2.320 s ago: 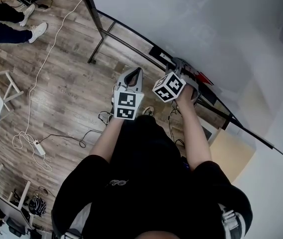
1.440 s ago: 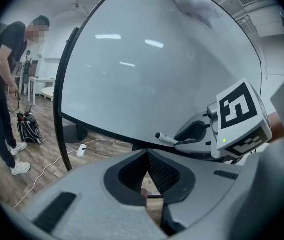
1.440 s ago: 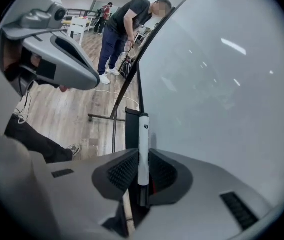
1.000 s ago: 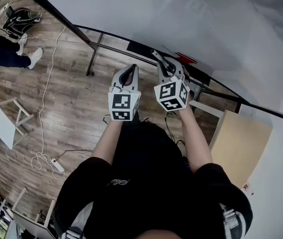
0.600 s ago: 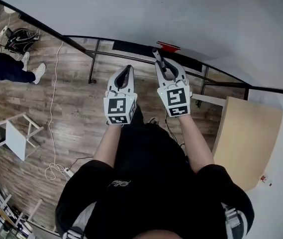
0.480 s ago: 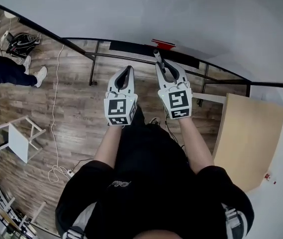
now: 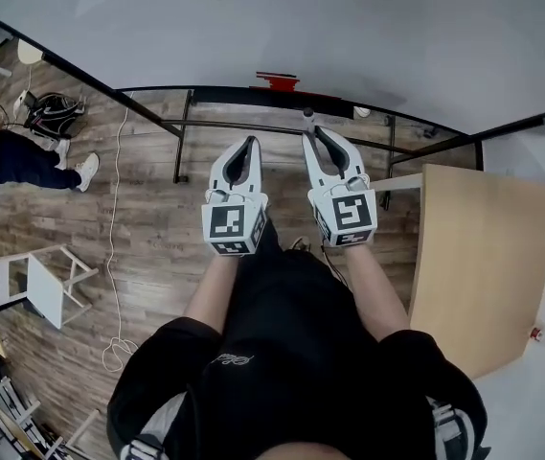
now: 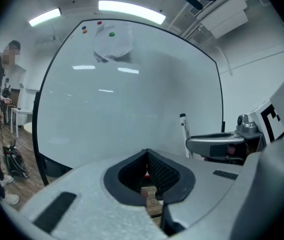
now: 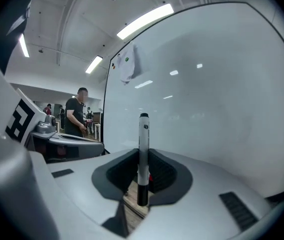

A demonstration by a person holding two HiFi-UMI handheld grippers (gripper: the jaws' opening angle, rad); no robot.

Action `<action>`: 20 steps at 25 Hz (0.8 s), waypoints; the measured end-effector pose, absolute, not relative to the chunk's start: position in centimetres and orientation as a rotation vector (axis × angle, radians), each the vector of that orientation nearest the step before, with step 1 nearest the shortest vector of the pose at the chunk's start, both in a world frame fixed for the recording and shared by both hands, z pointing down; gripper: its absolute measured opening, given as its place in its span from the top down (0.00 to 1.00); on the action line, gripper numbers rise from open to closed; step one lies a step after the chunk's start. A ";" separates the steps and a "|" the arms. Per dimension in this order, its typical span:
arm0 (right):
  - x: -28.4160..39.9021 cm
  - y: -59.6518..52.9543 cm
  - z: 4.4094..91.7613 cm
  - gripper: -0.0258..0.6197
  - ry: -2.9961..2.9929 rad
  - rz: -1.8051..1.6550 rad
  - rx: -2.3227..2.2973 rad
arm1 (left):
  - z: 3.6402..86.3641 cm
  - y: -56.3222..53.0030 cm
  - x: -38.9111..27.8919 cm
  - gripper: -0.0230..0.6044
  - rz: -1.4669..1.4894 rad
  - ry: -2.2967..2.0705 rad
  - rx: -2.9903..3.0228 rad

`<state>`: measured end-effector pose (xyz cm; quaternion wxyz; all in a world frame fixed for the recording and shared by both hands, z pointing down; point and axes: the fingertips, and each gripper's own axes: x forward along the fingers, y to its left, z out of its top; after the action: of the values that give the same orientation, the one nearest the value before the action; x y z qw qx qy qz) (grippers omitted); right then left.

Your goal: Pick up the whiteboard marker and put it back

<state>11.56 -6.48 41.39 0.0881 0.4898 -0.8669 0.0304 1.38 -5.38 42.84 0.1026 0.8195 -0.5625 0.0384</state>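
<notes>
Right gripper (image 9: 142,156): I find its fingers clamped on the whiteboard marker (image 9: 143,144). The marker stands upright between them. Its barrel is white with black ends, and the upper end rises well clear of the fingertips. It is held in the air in front of the whiteboard (image 9: 211,84). I cannot tell whether it touches the board.

Left gripper (image 8: 147,154): fingers together, nothing between them. It is held beside the right gripper and level with it, the two close but apart. Both point at the board.

Surroundings, head view: a black tray (image 7: 238,96) runs along the board's lower edge, with a red item (image 7: 277,80) on it. A pale wooden desk (image 7: 483,257) stands at the right. A person (image 7: 23,156) stands on the wooden floor (image 7: 147,228) at far left.
</notes>
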 end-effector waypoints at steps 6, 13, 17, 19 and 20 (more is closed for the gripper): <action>15.5 -2.2 38.5 0.88 -2.588 0.019 1.536 | 39.7 -1.4 4.8 0.96 0.095 -1.665 2.480; 17.6 0.7 36.5 0.88 -2.570 -0.014 1.631 | 37.0 0.7 6.5 0.96 0.064 -1.617 2.537; 18.0 0.9 36.1 0.88 -2.547 -0.010 1.680 | 36.3 0.6 7.1 0.96 0.075 -1.561 2.591; 17.6 1.0 36.0 0.88 -2.547 -0.014 1.680 | 36.1 0.7 7.0 0.96 0.067 -1.553 2.600; 17.5 1.0 36.0 0.88 -2.545 -0.019 1.685 | 36.1 0.6 6.9 0.96 0.067 -1.551 2.602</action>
<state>17.52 1.00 35.96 0.0445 0.5516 -0.8329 -0.0064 6.89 0.62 36.05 0.0560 0.8574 -0.5112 0.0221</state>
